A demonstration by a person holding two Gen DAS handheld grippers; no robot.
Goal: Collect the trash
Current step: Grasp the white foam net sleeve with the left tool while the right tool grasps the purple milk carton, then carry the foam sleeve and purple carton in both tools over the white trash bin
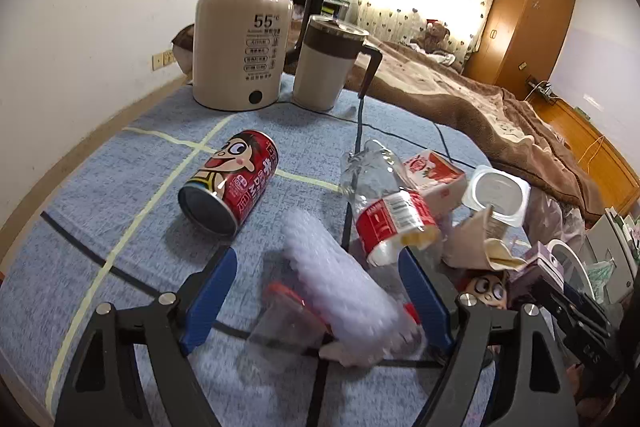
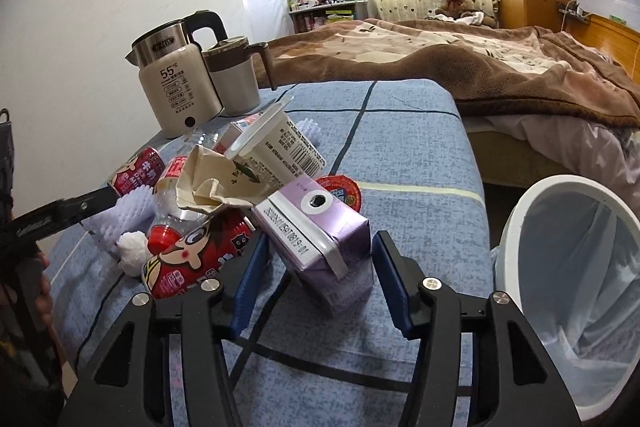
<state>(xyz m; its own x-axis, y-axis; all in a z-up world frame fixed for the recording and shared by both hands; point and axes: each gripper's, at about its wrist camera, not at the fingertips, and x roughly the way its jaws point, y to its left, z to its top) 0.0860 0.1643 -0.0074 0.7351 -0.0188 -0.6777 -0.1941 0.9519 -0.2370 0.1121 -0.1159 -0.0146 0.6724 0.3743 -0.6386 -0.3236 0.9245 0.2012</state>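
Purple carton (image 2: pixel 320 239) between parted fingers

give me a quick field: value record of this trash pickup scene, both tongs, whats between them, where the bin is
surface: blue checked cloth
left tongs: open, straddling white foam wrap
right tongs: open, around purple carton, not closed on it
bin: white lined trash bin, at the table's right edge
other trash: red can on its side, clear bottle, yogurt cup, crumpled paper cup
not trash: kettle, mug
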